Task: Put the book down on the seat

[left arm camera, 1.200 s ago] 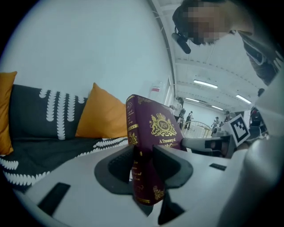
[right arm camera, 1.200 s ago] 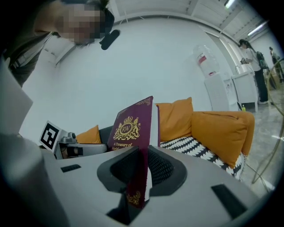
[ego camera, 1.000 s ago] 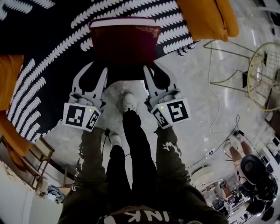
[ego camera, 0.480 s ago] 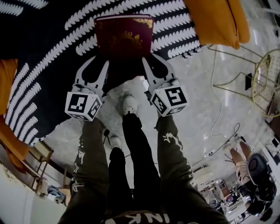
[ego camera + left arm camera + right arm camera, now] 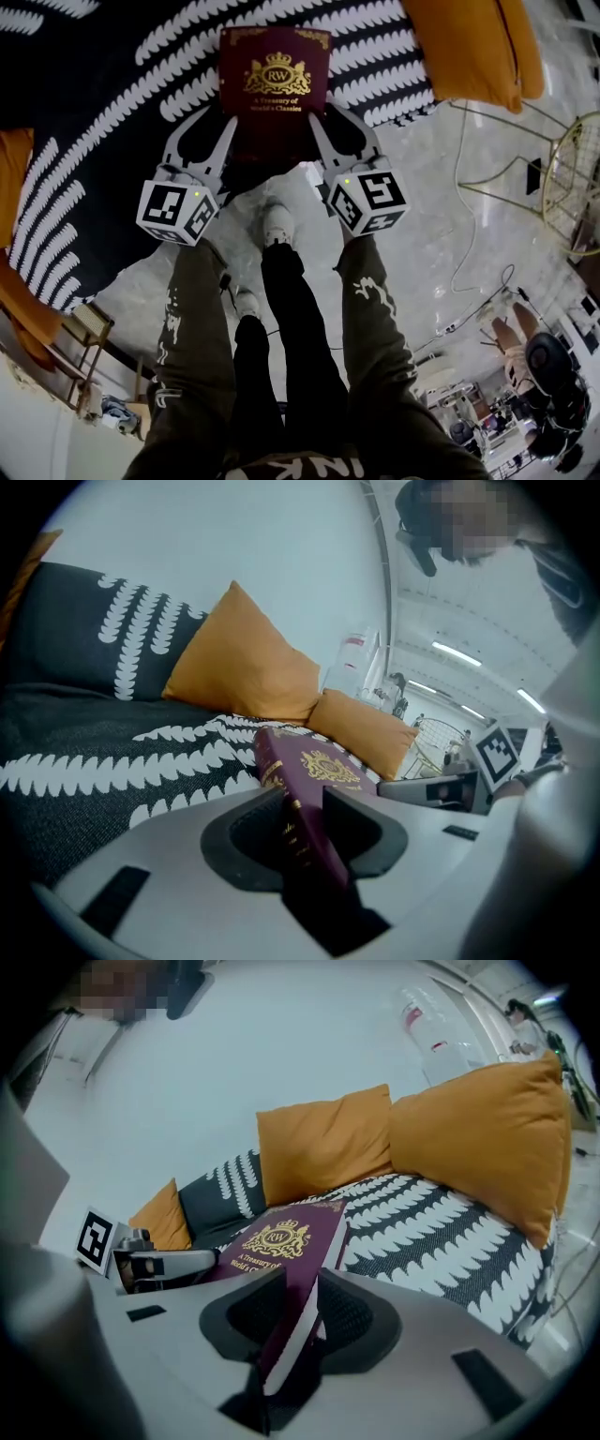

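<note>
Black leaf-patterned seat [image 5: 103,103] under book [image 5: 274,80]; orange cushions [image 5: 469,47]; marble floor [image 5: 441,216].

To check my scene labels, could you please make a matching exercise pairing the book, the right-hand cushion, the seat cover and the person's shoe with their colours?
Things: 1 book; 2 cushion; 3 seat cover; 4 shoe.
Colours: A orange; B white; C maroon with gold print; D black with white leaves.
Pairs: 1-C; 2-A; 3-D; 4-B.
</note>
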### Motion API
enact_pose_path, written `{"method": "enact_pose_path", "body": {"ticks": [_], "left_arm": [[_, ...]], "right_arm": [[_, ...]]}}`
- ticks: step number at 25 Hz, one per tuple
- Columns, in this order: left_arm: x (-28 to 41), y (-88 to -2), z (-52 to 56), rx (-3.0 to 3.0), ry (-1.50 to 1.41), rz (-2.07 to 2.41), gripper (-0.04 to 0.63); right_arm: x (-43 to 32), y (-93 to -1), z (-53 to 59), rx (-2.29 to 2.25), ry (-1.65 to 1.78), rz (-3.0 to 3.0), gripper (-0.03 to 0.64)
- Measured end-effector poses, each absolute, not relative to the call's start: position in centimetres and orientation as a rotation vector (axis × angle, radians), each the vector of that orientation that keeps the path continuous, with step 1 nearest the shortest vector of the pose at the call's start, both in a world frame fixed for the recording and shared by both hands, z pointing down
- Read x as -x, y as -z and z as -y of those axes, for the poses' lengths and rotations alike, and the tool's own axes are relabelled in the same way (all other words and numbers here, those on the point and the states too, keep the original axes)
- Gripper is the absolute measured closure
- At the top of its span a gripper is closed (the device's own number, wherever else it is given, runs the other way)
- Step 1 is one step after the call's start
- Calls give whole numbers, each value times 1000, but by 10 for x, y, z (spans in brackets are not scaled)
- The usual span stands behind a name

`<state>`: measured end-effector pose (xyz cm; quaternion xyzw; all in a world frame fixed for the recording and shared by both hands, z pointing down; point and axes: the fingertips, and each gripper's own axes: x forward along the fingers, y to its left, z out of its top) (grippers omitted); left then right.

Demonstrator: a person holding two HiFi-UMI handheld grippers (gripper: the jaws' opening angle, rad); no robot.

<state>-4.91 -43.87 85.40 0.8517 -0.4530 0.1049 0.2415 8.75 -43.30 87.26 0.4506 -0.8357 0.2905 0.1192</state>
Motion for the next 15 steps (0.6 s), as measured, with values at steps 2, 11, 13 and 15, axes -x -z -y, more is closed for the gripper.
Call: {"method": "enact_pose_path", "body": {"ticks": [2,11,13,15], "left_arm": [[49,-851,441,-2352,-302,1249,471],[53,-805,449,-2485,-325,1339,592],[50,-787,448,-2524,-316,1346,592],[48,-764,444,-2556,-298,1353,592]], "right_arm": [[-89,-871,434,-1307,-796,2445,502],[-100,-837,431,-1384,-575,2477,609],[-97,-818,430,-1389,-531,2508,609],[-94,-794,427,-1395,-491,2533,609]]}}
